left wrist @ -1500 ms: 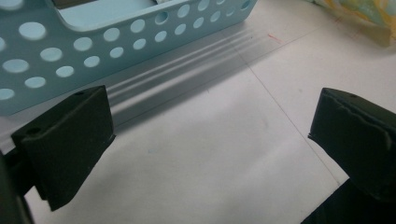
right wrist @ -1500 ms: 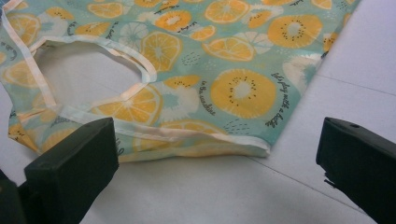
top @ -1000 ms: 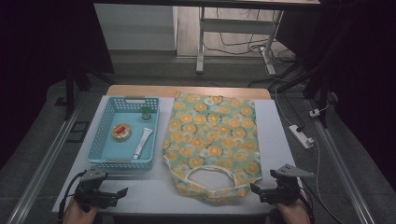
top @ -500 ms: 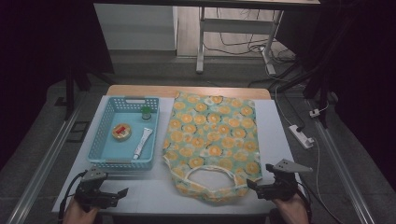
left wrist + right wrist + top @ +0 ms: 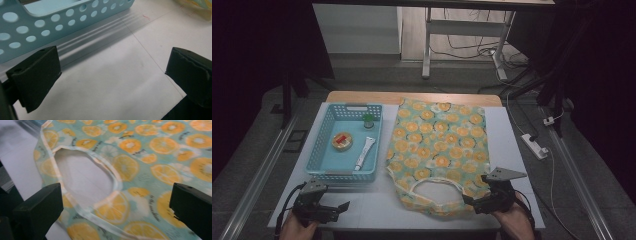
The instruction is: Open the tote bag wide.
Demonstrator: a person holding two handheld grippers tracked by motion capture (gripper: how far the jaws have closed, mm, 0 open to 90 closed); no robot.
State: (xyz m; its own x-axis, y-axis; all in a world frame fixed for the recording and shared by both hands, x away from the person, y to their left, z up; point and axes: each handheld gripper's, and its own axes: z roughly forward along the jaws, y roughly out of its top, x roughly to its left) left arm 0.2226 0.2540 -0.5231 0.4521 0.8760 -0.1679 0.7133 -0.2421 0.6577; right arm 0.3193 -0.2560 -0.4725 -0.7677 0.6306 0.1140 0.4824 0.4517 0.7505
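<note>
Right gripper (image 5: 473, 201), jaws wide and empty, hung over the bag (image 5: 438, 145) handle; best closed low on one strap only; left gripper (image 5: 343, 206) likewise gaped empty.

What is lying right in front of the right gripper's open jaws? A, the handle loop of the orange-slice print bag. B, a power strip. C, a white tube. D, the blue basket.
A: in the right gripper view the right gripper has its jaws apart, and between them lies the handle loop of the orange-slice print bag, flat on the table.
</note>
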